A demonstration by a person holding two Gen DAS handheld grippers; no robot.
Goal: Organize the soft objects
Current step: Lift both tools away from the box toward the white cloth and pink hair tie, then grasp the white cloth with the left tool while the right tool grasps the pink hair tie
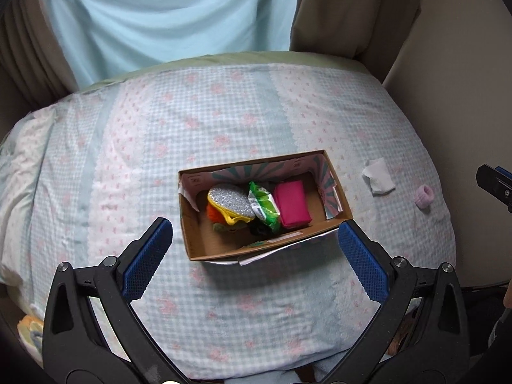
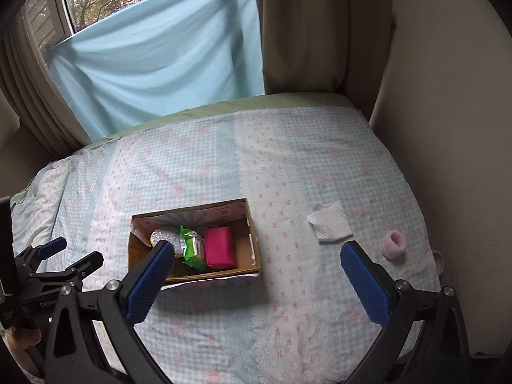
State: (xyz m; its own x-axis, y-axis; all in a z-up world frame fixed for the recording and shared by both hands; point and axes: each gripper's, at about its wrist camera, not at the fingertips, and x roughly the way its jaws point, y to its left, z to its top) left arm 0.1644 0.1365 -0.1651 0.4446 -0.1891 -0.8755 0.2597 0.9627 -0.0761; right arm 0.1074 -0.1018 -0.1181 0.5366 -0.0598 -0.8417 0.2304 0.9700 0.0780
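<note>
bed (image 2: pixel 198 172): checked cover, carries all items. box (image 2: pixel 254 240) sits mid-bed, long axis running left to right, already holding a pink pouch (image 2: pixel 219 251), a green packet (image 2: pixel 192 249) and a silver piece (image 2: pixel 166 236).

outside the box, to its right: white cloth (image 2: pixel 329 225), lying flat, well apart from the box wall; pink scrunchie (image 2: pixel 394 244) farther right, near the bed edge.

right gripper (image 2: pixel 256 284): jaws spread wide, nothing between them; the cloth lies just beyond its right finger, ahead and slightly right. judged the nearer tool for both loose items.

left gripper (image 1: pixel 256 256): jaws spread wide, empty, hovering over the box's near wall; the cloth (image 1: pixel 378 176) and scrunchie (image 1: pixel 424 196) lie far to its right.
</note>
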